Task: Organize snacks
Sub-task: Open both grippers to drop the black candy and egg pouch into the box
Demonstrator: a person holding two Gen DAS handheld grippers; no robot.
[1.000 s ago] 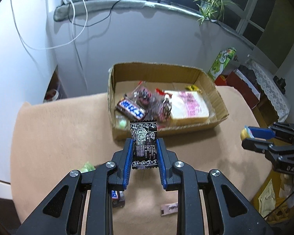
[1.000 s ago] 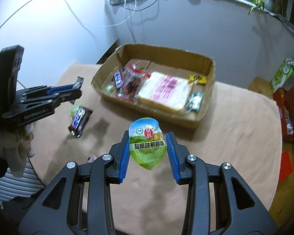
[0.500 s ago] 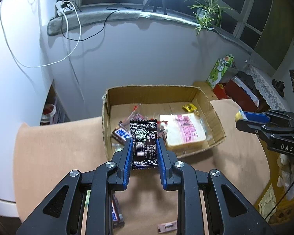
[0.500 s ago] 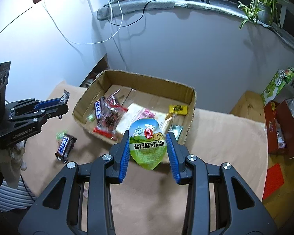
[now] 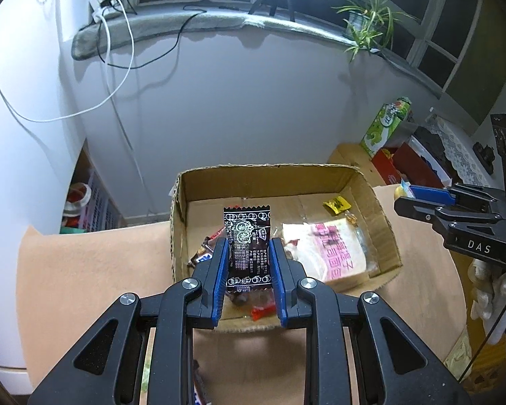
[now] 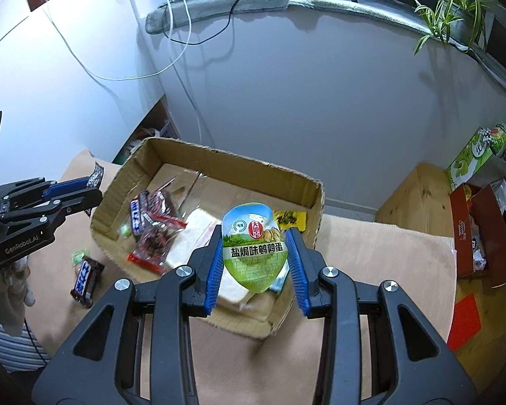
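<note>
Left wrist view: left gripper (image 5: 248,266) clamped on a black candy packet (image 5: 248,244), held upright over the near wall of the cardboard box (image 5: 270,175), right wrist view: right gripper (image 6: 254,260) squeezing a green egg pouch (image 6: 253,246) above the box's near right corner, chocolate bar (image 6: 86,276) lying on the tan tabletop (image 6: 371,253) left of the box

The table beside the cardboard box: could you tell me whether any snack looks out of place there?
Yes. A chocolate bar and a small green candy lie on the table outside the cardboard box, where the other snacks sit.
</note>
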